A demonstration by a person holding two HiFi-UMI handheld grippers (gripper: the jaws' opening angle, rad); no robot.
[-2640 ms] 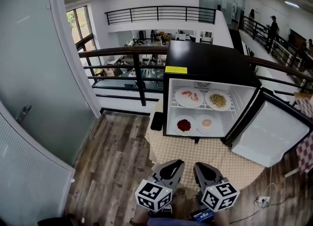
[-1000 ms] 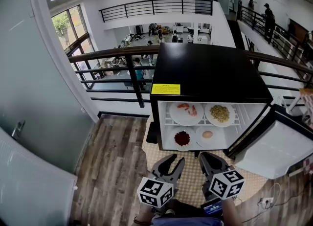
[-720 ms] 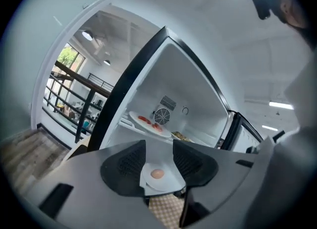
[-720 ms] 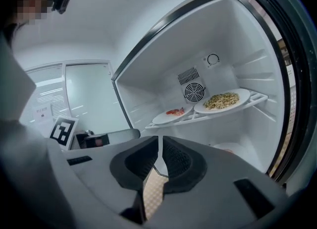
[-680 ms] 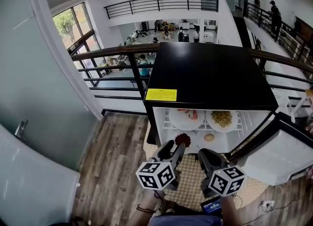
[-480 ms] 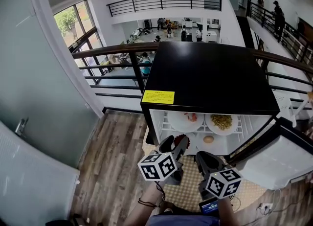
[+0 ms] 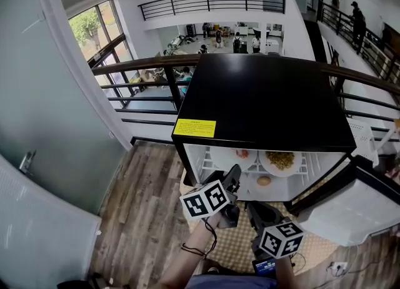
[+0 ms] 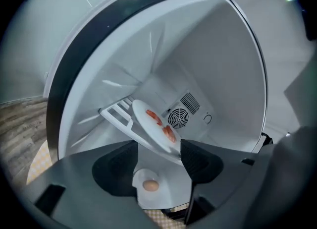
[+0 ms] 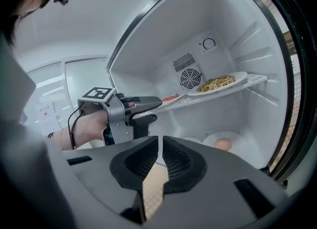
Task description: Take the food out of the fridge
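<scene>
Under the head camera, a black fridge (image 7: 262,100) stands with its door (image 7: 350,216) swung open to the right, on a checkered cloth (image 7: 234,247). On its upper shelf sit a plate of shrimp (image 7: 242,154) and, to the right, a plate of grains (image 7: 280,160); a plate with an egg (image 7: 264,181) lies on the fridge floor below. The left hand-held gripper (image 7: 228,178) reaches into the lower left of the opening, while the right hand-held gripper (image 7: 257,209) hangs just outside, over the cloth.

Along the left hand-held gripper's own view, its jaws have just been opening and stand wide apart. Nothing is pressed between the pads (image 8: 198,161). Through the gap show the rim of the plate of shrimp on the white shelf (image 8: 116,114) and, lower, the plate with an egg. A round fan vent (image 8: 178,118) sits in the back wall.

Along the right hand-held gripper's view, its jaws are closed together on nothing, with cloth showing beneath them. Beyond, the left hand-held gripper points into the fridge under the shelf that carries both plates.
</scene>
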